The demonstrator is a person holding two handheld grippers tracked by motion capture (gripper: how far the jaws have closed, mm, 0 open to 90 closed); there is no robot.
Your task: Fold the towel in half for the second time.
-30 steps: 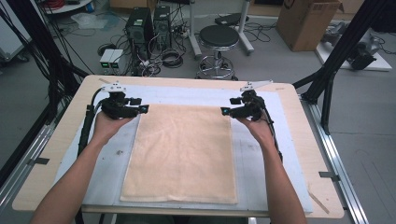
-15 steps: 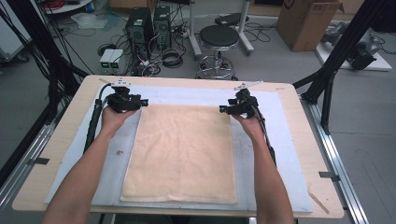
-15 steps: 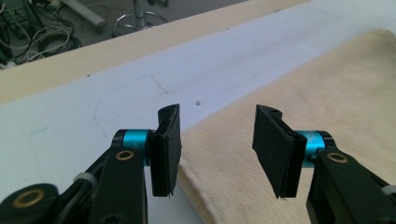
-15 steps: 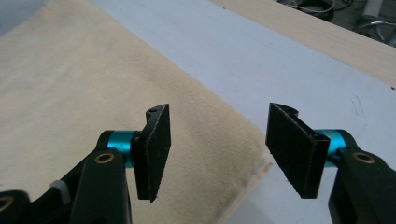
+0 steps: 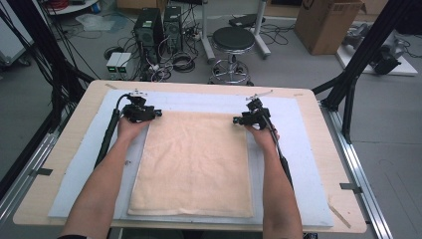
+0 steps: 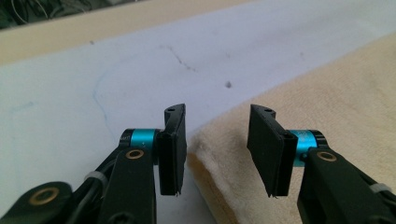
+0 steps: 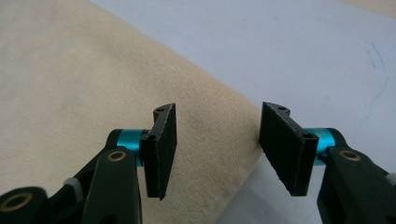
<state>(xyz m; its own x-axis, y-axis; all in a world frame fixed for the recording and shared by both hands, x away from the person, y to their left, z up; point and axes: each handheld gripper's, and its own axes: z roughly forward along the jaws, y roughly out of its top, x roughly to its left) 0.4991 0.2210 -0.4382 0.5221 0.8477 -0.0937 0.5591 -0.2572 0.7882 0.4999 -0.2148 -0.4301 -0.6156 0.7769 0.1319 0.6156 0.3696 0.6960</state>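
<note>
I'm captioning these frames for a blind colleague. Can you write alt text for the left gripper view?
The left gripper straddles the folded corner of a cream towel with its black jaws parted, the pads not pressing on it; the jaws have just been closing. The towel lies on a pale blue mat over a wooden table.

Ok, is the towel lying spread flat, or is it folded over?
Folded, it seems: the towel lies flat on the mat, but its far edge looks thick and doubled in the left gripper view.

Towel point(image 6: 299, 116) corner between parted jaws
</note>
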